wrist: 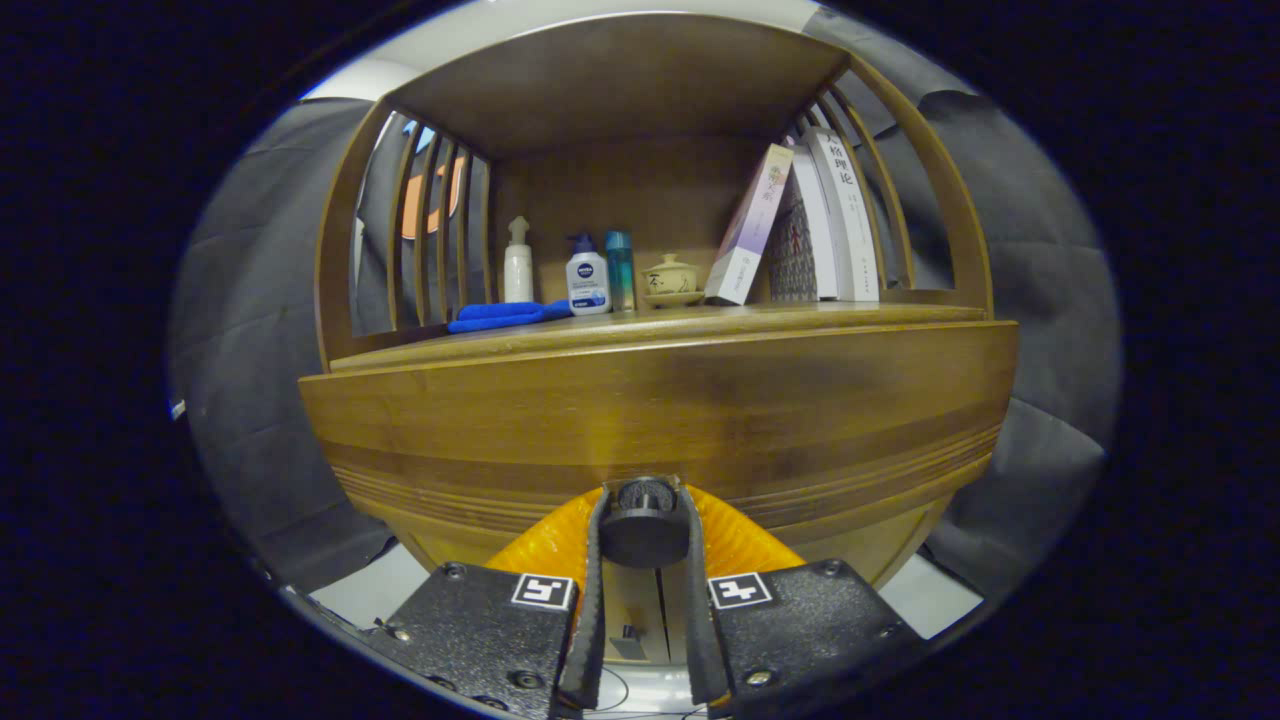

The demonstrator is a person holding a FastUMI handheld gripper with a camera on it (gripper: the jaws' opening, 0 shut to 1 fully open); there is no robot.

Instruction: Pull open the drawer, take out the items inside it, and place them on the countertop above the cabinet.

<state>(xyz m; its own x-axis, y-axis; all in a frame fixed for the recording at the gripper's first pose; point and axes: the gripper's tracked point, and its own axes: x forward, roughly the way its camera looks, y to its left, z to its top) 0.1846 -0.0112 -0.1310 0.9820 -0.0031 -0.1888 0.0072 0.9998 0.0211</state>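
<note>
Gripper (645, 520) pinching the round dark drawer knob (643, 535) from both sides, one finger (597, 560) pressing on the knob's left, the other finger pressing on its right. Knob sitting low at the middle of the curved brown wooden drawer front (660, 420), which is spanning the width of the wooden cabinet (340, 240) right ahead of the fingers. Drawer front lying flush under the flat wooden surface (700, 318) above it, contents hidden behind the front. Resting on that surface, beyond the fingers, a folded blue cloth (505, 316) toward the left, touching the base of a white bottle with a blue cap (587, 282). Standing just behind the cloth, a white pump bottle (518, 265). Standing just beside the blue-capped bottle, a slim teal bottle (620, 270). Sitting near the middle, a small pale lidded ceramic cup on a saucer (671, 279). Leaning toward the right, several tilted books (800, 225), the nearest a white and purple one, the rest propped against the slatted wooden side rails. Hanging behind the cabinet on both sides, dark grey booth cloth (250, 400).
</note>
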